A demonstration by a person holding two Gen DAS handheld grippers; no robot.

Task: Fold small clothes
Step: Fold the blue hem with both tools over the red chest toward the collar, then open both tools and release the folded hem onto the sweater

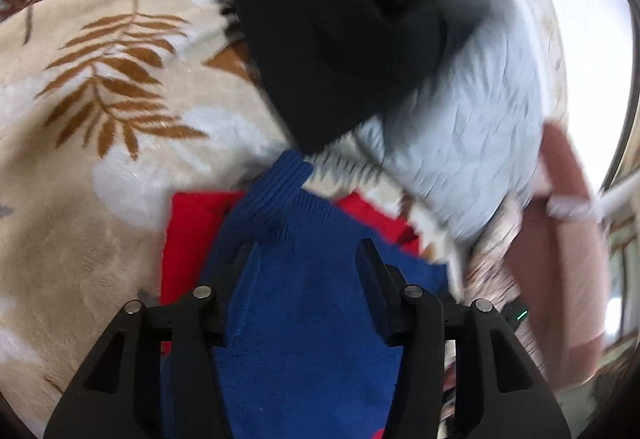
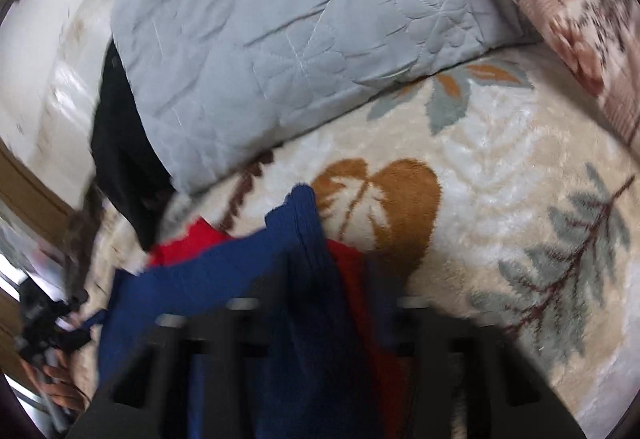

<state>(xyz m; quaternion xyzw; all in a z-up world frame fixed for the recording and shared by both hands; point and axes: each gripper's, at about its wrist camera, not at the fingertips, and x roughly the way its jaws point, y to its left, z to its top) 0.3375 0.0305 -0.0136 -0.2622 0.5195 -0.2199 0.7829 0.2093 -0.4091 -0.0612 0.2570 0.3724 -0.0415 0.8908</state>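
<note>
Left gripper (image 1: 308, 259) — jaws apart above blue knit garment (image 1: 304, 319); right gripper (image 2: 320, 303) blurred — state cannot be told; leaf-patterned blanket (image 1: 100, 159) beneath.

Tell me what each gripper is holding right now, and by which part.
Left gripper: nothing; its open fingers straddle the blue knit garment. Right gripper: too blurred to tell; the garment runs between its fingers.

Both wrist views close above garment (image 1: 304, 319)

Blue knit (image 1: 304, 303) over red cloth (image 1: 192, 239); cream, leaf-patterned blanket (image 1: 100, 159); seemingly grey quilt (image 2: 280, 39).
</note>
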